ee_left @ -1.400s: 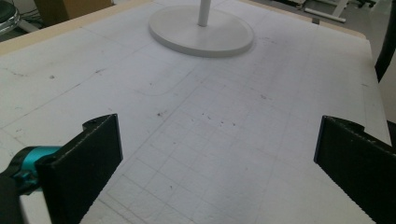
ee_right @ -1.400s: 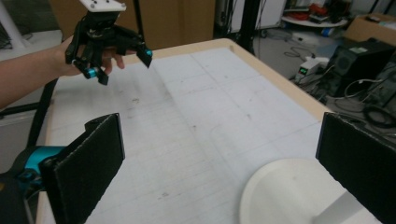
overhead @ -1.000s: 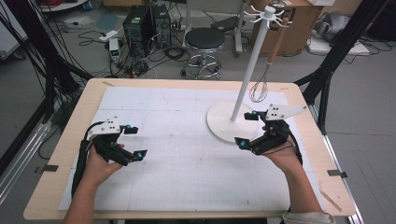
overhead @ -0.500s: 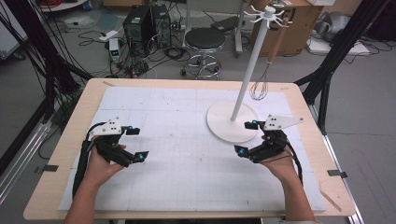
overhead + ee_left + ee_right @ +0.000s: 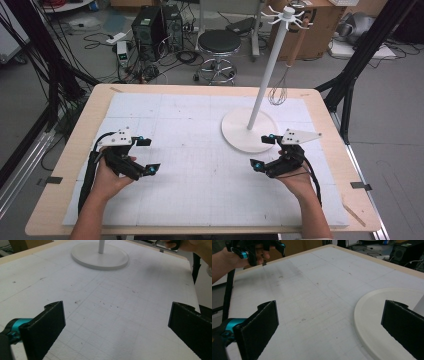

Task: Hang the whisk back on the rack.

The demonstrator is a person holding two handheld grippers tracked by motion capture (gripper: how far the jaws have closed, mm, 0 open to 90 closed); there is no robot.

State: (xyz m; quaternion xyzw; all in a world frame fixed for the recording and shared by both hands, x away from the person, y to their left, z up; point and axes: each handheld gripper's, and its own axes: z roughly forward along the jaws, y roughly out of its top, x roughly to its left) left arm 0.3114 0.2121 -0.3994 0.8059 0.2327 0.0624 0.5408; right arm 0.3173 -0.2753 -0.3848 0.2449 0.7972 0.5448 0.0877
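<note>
Biggest thing in front of me is the desk [image 5: 75, 165], wooden rim all round, with a white gridded mat [image 5: 190, 150] covering almost the whole top; up close the mat shows faint pencil lines and a scatter of dark specks. Next down, the white rack stand [image 5: 272, 60] over on my right half: its round base [image 5: 247, 131] sits flat on the mat, the pole rises at a slant in the high view to a crown of hooks, and a wire whisk [image 5: 279, 90] with a wooden handle hangs from one of those hooks, dangling over the far right part of the desk, clear of the mat. Now my right hand-held gripper [image 5: 264, 151], held just off the near edge of that base, jaws spread wide and released, nothing between them; in its own view the base curves in right beside one jaw, and my other hand shows far off at the top left. My left hand-held gripper [image 5: 146, 156] is well apart from the stand, low over the left side of the mat, jaws likewise wide open and holding nothing; along its jaws I see bare mat and then the base and foot of the pole far ahead
</note>
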